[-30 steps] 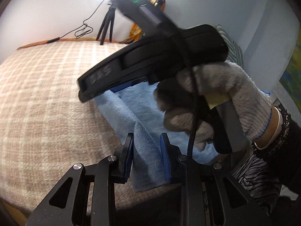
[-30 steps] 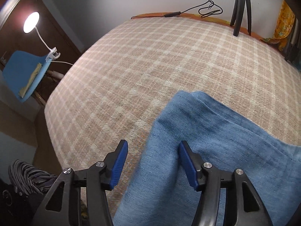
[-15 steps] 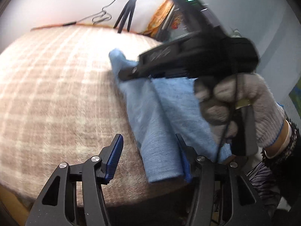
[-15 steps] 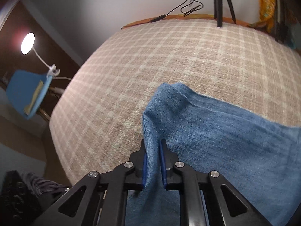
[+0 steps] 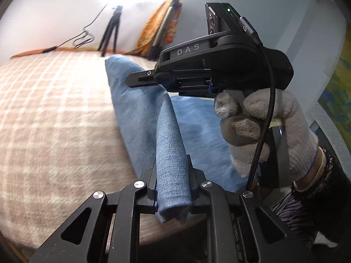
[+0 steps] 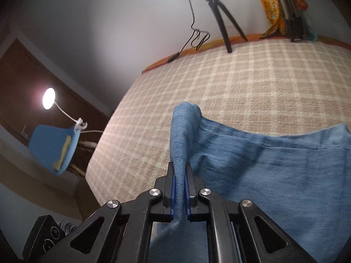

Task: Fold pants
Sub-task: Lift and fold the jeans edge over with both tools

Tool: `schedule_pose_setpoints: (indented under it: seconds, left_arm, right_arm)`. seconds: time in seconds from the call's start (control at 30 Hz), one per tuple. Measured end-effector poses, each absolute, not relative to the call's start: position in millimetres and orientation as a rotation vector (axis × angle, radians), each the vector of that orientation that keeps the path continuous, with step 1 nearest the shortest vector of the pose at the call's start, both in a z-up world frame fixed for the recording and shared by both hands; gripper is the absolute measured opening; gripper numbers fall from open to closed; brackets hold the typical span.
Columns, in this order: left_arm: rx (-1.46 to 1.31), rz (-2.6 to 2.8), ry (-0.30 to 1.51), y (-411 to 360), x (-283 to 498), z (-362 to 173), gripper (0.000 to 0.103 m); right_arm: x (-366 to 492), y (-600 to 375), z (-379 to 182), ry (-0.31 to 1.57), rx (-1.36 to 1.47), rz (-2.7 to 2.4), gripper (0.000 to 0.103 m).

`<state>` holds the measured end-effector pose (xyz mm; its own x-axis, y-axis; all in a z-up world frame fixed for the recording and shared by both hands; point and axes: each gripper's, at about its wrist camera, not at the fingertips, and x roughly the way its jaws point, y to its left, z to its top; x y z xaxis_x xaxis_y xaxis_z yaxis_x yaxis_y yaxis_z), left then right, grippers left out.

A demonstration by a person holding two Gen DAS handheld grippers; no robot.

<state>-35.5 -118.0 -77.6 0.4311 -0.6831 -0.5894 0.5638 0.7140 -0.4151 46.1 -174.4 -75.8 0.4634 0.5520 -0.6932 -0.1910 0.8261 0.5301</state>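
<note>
Light blue denim pants (image 5: 142, 114) lie on a beige checked bed cover (image 5: 48, 118), near its front right corner. My left gripper (image 5: 173, 188) is shut on a bunched fold at the near edge of the pants and holds it raised. My right gripper (image 6: 180, 188) is shut on a ridge of the pants (image 6: 274, 171), lifted off the cover. In the left wrist view the right gripper (image 5: 144, 79) sits further along the same raised edge, held by a gloved hand (image 5: 263, 127).
A black tripod (image 6: 221, 19) and a cable (image 6: 195, 37) stand at the far edge of the bed by the wall. Orange cloth (image 6: 272, 2) hangs at the back right. A blue chair with a clip lamp (image 6: 57, 144) stands left of the bed.
Both grippers closed on the pants' edge, the right first and then the left. The gripped edge has risen off the cover into a raised ridge between them.
</note>
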Motion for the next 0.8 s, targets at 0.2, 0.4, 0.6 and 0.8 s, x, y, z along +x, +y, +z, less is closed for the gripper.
schedule_pose_setpoints:
  seconds: [0.2, 0.4, 0.6, 0.8]
  left_arm:
    - [-0.149, -0.851, 0.760, -146, -35, -59, 0.015]
    - [-0.132, -0.913, 0.749, -187, -28, -55, 0.015]
    - [-0.127, -0.969, 0.769, -229, -24, -62, 0.015]
    - [-0.095, -1.019, 0.766, -266, -7, -63, 0.015]
  right_arm:
    - [27, -218, -53, 0.902, 0.471, 0.424, 0.004]
    - [7, -262, -44, 0.846, 0.511, 0.357, 0.004]
    - [-10, -306, -40, 0.812, 0.540, 0.287, 0.004]
    - [-25, -354, -36, 0.764, 0.582, 0.210, 0.003]
